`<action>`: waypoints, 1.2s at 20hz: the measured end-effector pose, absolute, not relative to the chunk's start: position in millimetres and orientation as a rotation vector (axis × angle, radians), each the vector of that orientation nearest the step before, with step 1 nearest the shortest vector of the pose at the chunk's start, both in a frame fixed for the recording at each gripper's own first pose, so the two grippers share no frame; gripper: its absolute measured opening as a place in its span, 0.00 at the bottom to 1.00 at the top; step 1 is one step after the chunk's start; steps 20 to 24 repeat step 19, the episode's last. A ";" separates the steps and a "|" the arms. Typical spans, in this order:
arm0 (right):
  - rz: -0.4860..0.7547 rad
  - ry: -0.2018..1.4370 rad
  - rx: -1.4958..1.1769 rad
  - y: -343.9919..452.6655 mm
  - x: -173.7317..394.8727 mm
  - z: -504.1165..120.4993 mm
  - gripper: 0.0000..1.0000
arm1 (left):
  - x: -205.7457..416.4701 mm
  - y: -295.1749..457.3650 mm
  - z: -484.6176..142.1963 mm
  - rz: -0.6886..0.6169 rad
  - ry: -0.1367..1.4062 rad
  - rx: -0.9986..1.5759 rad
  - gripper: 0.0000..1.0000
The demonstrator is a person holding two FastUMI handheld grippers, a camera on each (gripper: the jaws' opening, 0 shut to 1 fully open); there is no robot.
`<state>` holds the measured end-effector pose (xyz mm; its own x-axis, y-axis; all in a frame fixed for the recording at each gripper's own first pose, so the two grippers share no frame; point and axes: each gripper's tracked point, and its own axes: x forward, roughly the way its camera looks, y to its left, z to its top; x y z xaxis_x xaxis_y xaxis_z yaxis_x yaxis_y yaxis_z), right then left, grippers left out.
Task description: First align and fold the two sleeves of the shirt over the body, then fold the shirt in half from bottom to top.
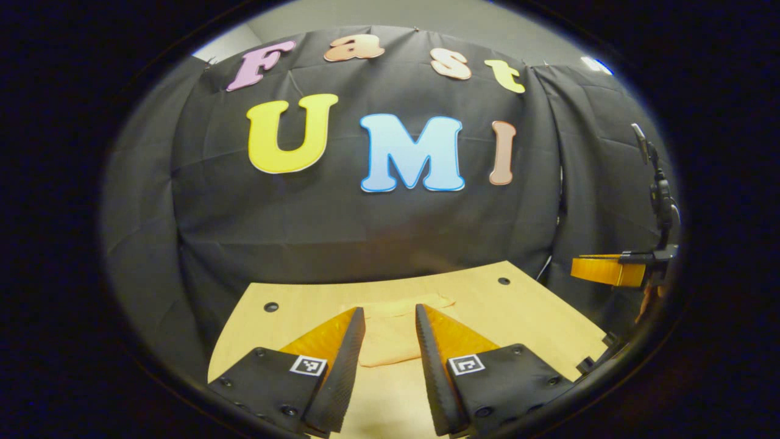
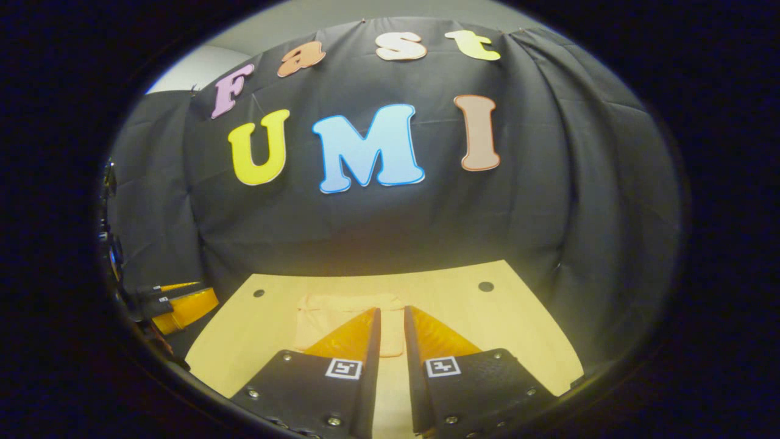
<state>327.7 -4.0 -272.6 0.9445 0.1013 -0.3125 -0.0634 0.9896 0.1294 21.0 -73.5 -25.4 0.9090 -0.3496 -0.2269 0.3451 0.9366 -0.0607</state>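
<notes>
A pale orange shirt [image 1: 390, 341] lies flat on the wooden table [image 1: 518, 317], folded into a small, roughly rectangular shape. In the left gripper view, my left gripper [image 1: 390, 310] hovers above the table's near side, open, with nothing between its fingers; the shirt shows through the gap. In the right gripper view, the shirt [image 2: 323, 317] lies ahead and a little left of my right gripper [image 2: 391, 310], whose fingers stand a narrow gap apart and hold nothing. The right gripper [image 1: 609, 268] also shows at the far right of the left gripper view, off the table's edge.
The table [image 2: 487, 329] has small round holes near its far corners [image 2: 485, 286]. Black cloth walls close in behind and on both sides. The left gripper [image 2: 183, 302] shows at the left edge of the right gripper view, beside the table.
</notes>
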 end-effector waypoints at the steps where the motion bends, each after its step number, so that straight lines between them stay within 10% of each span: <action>1: 0.062 0.301 0.118 -16.8 324.9 -267.4 0.24 | 21.9 -82.3 -21.2 -0.380 0.224 -0.009 0.61; 15: -0.077 0.066 0.039 -318.4 302.6 -267.9 0.23 | -45.9 -388.3 3.8 -0.344 0.052 -0.088 0.56; 19: -0.062 0.025 0.030 -383.1 315.4 -305.4 0.66 | -54.6 -476.1 -14.2 -0.294 -0.050 -0.133 0.72; 24: -0.062 0.025 0.030 -383.1 315.4 -305.4 0.66 | -54.6 -476.1 -14.2 -0.294 -0.050 -0.133 0.72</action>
